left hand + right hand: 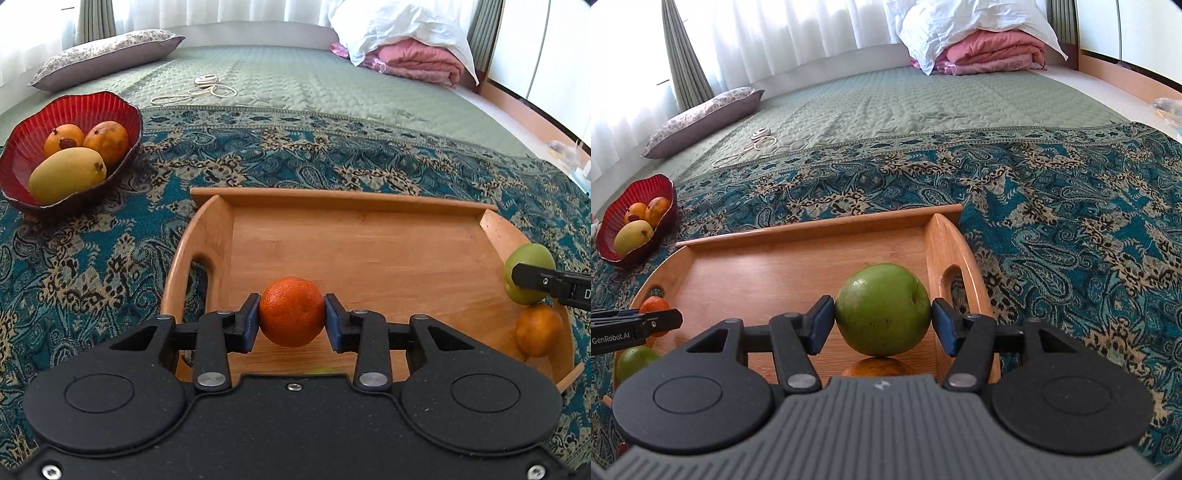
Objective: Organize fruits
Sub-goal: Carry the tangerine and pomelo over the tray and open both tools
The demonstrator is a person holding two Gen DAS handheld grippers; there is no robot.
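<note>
My left gripper [291,323] is shut on an orange [291,312] and holds it over the near left part of a wooden tray [362,236]. My right gripper [882,325] is shut on a green apple [882,308] above the tray's right side [945,236]; the apple also shows in the left wrist view [526,264]. A second orange [539,330] lies in the tray under the apple, partly hidden in the right wrist view [877,367]. Another green fruit [635,360] lies at the tray's near left. A red bowl [22,147] to the left holds three yellow-orange fruits [66,173].
The tray and bowl rest on a teal patterned cloth [110,258] spread over a green quilted bed [280,77]. A cord [199,88] and a pillow [103,55] lie farther back, folded pink bedding [413,59] at the back right.
</note>
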